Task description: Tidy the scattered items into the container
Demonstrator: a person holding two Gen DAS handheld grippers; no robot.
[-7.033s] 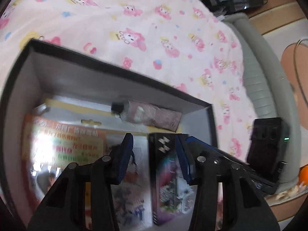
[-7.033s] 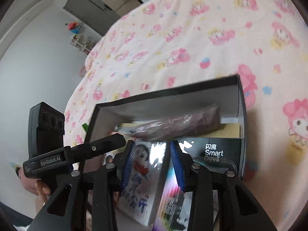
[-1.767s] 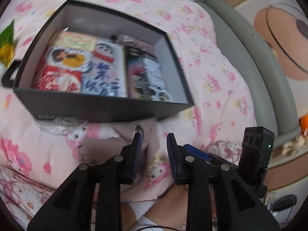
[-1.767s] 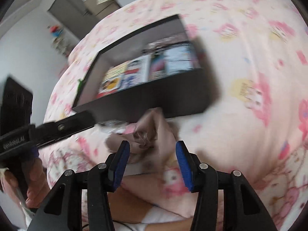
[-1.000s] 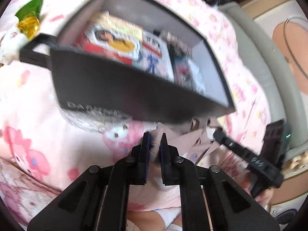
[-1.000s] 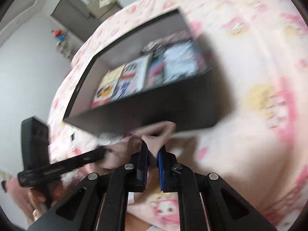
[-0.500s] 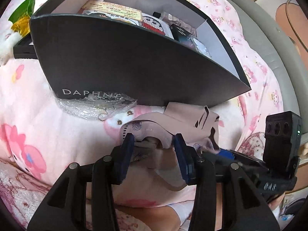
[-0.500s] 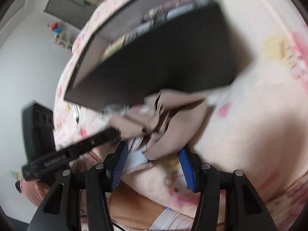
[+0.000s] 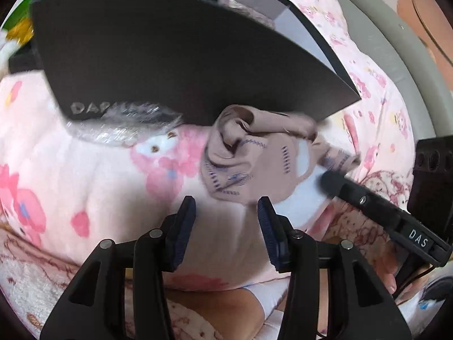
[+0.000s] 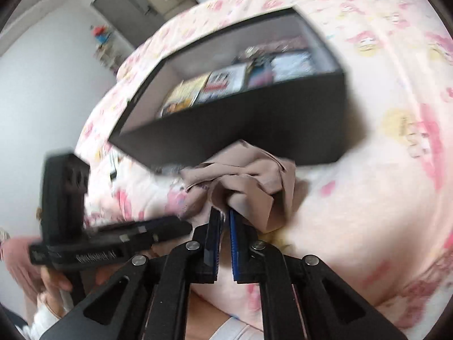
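Several books and packets are already lying in the black box [image 10: 254, 124], while the beige garment [image 10: 254, 181], at frame centre, is being pinched by the nearly closed right gripper [image 10: 223, 226]; the left gripper [image 9: 226, 212] is being held wide, gripping nothing.

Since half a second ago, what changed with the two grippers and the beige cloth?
The right gripper has shut on the cloth, which was loose between its open fingers. The left gripper, then straddling the cloth, has drawn back and is open. The box and its contents stayed put.
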